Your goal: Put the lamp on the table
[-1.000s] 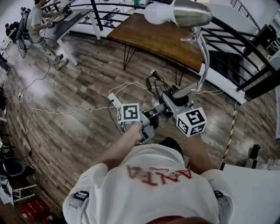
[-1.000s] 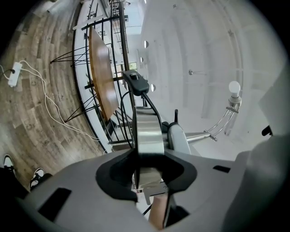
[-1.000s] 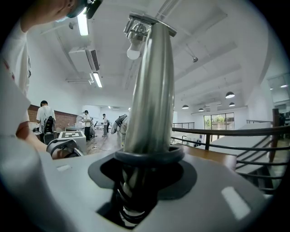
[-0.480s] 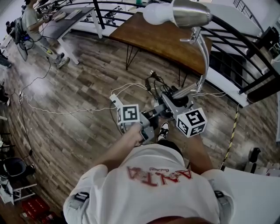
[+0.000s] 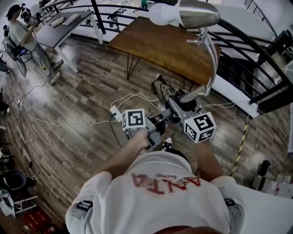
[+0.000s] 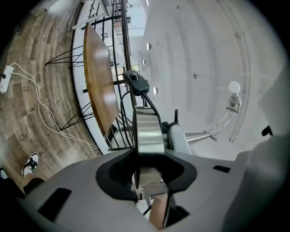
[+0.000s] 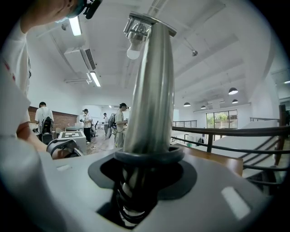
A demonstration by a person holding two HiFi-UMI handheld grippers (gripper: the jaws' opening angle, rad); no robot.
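The lamp is brushed metal, carried above the wooden floor, with its shade (image 5: 198,13) and white bulb (image 5: 162,13) high in the head view and its curved stem (image 5: 212,59) running down to my grippers. My left gripper (image 5: 161,120) is shut on the edge of the lamp's round metal base (image 6: 148,131). My right gripper (image 5: 182,104) is shut on the lower stem (image 7: 152,90), with the bulb (image 7: 134,50) above it. The brown wooden table (image 5: 165,41) on black hairpin legs stands just ahead, beside a black railing.
A white power strip (image 5: 115,112) and loose white cables lie on the floor below the grippers, with a black cable bundle (image 5: 161,87) near the table's legs. A black railing (image 5: 249,43) runs behind the table. A person (image 5: 20,34) sits at a desk far left.
The table and floor have slid nearer and leftward in the head view as the person steps forward. Both grippers keep the same hold on the lamp.
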